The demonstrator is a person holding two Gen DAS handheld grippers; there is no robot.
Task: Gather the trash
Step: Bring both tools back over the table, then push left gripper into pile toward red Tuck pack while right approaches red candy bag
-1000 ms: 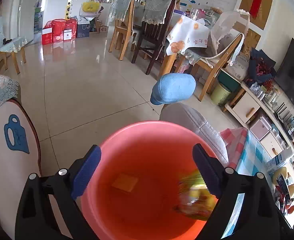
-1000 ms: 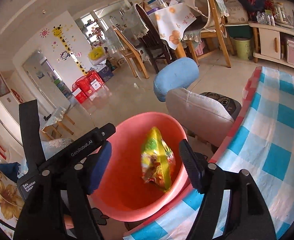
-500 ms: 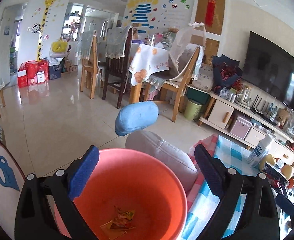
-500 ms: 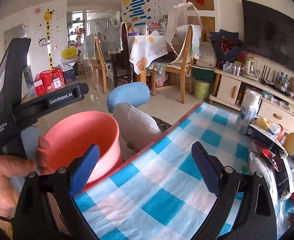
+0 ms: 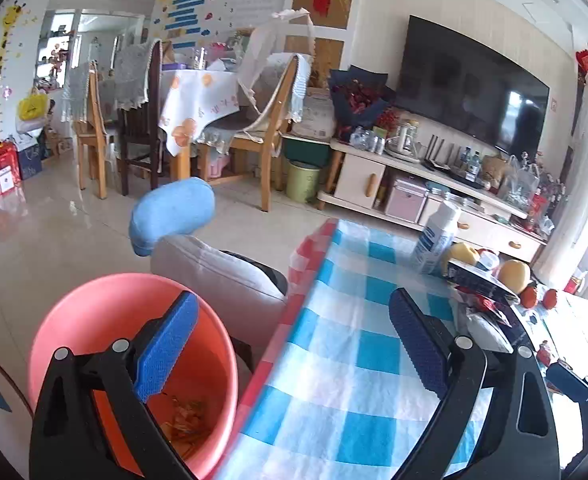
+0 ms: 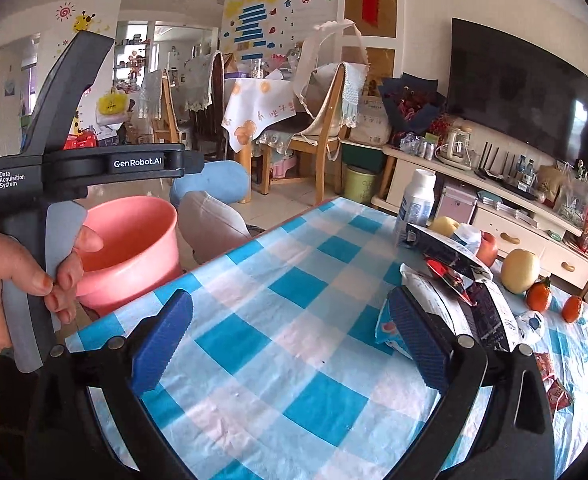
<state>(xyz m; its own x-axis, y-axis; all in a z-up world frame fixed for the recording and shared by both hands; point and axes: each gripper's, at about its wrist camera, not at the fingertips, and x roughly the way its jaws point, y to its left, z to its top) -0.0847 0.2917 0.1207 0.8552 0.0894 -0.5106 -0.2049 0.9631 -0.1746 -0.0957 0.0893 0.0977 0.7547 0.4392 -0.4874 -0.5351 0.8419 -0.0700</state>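
A pink bucket stands beside the checked table, with snack wrappers lying in its bottom. My left gripper hovers open over the bucket's rim and the table's corner, nothing between its fingers. The right gripper hangs over the blue checked cloth; its jaws are opening and hold nothing. A pile of wrappers and a white packet lie just beyond its right finger. A hand grips the left tool's handle beside the bucket.
A white bottle, a pale fruit and tangerines stand behind the wrappers. A small red wrapper lies at the right edge. A grey chair with a blue headrest sits between bucket and table.
The snack bag that was between the right fingers now lies in the bucket. Both grippers swung right, from over the bucket toward the table. The right jaws spread wider.
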